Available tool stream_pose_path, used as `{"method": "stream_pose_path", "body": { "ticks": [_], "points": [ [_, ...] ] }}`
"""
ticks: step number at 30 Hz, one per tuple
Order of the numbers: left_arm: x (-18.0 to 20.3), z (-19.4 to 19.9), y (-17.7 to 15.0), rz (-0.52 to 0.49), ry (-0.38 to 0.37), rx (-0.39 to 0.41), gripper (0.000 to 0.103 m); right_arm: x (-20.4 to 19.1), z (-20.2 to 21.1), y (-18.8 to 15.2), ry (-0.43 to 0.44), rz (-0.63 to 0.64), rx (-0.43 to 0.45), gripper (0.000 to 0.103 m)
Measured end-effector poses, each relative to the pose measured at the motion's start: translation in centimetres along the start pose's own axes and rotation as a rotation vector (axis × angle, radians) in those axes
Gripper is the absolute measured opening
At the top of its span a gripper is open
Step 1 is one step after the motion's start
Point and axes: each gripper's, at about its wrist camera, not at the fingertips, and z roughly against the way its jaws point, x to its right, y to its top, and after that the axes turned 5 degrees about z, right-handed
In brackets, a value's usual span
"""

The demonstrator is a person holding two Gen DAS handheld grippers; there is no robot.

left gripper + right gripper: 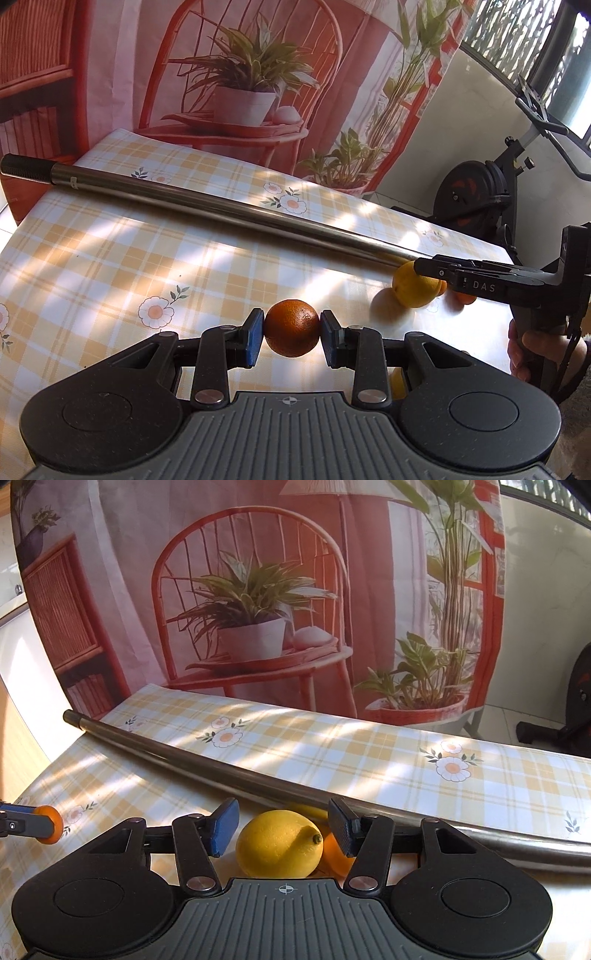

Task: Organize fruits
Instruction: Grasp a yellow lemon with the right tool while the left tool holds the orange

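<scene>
My left gripper (pixel 292 328) is shut on a dark orange (pixel 291 328) and holds it above the checked tablecloth (pixel 110 266). It also shows at the left edge of the right wrist view (pixel 50 825). My right gripper (pixel 282 827) is open, its fingers on either side of a yellow lemon (pixel 279 843) that lies on the table. The lemon shows in the left wrist view (pixel 415 290) with the right gripper (pixel 439 271) over it. Another orange fruit (pixel 338 856) lies just right of the lemon, partly hidden by the right finger (pixel 341 827).
A long metal pole (pixel 229 210) with a black grip lies diagonally across the table behind the fruit. A printed backdrop (pixel 258 590) hangs behind the table. An exercise bike (pixel 476 192) stands off the table's right side.
</scene>
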Motion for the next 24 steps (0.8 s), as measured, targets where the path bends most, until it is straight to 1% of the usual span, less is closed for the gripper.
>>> {"method": "stream_pose_path", "body": {
  "ticks": [1,2,3,8,10,13,15,17,18,19,20,21,22,24],
  "points": [
    [0.0,0.0,-0.1,0.0,-0.003,-0.001,0.034,-0.1,-0.6,0.0,0.0,0.006,-0.016,0.039],
    [0.1,0.0,-0.2,-0.001,-0.006,-0.001,0.034,-0.2,-0.9,-0.1,-0.002,0.013,-0.033,0.038],
    [0.0,0.1,-0.3,-0.001,-0.009,-0.001,0.034,-0.4,-1.0,-0.2,-0.014,0.023,-0.029,0.037],
    [0.3,0.2,-0.4,-0.002,-0.02,-0.002,0.034,-0.7,0.5,-1.2,-0.003,0.02,-0.043,0.035],
    [0.7,0.3,-0.5,-0.013,-0.028,-0.004,0.034,-0.8,1.7,-2.2,0.0,0.026,-0.057,0.035],
    [1.3,0.3,-0.8,-0.025,-0.041,-0.011,0.034,-0.5,3.1,-3.5,0.009,0.0,-0.081,0.033],
    [1.6,0.4,-1.1,-0.037,-0.049,-0.01,0.034,-0.4,3.7,-4.2,0.025,-0.011,-0.105,0.033],
    [1.7,0.5,-1.3,-0.039,-0.053,-0.013,0.034,-0.3,3.9,-4.1,0.05,-0.007,-0.115,0.036],
    [1.7,0.5,-1.3,-0.038,-0.053,-0.016,0.034,-0.6,3.9,-3.8,0.043,0.011,-0.113,0.04],
    [1.7,0.5,-1.3,-0.036,-0.053,-0.018,0.034,-0.7,3.8,-3.5,0.024,0.023,-0.107,0.054],
    [1.6,0.5,-1.4,-0.034,-0.052,-0.021,0.034,-1.0,3.6,-3.2,-0.005,0.034,-0.095,0.065],
    [1.6,0.4,-1.4,-0.033,-0.052,-0.025,0.034,-1.0,3.3,-2.9,-0.012,0.037,-0.089,0.066],
    [1.5,0.3,-1.4,-0.032,-0.053,-0.028,0.034,-1.0,2.8,-2.7,-0.002,0.029,-0.095,0.064],
    [1.6,0.2,-1.5,-0.035,-0.055,-0.032,0.034,-0.6,1.0,-2.7,0.057,-0.02,-0.135,0.058]
  ]
}}
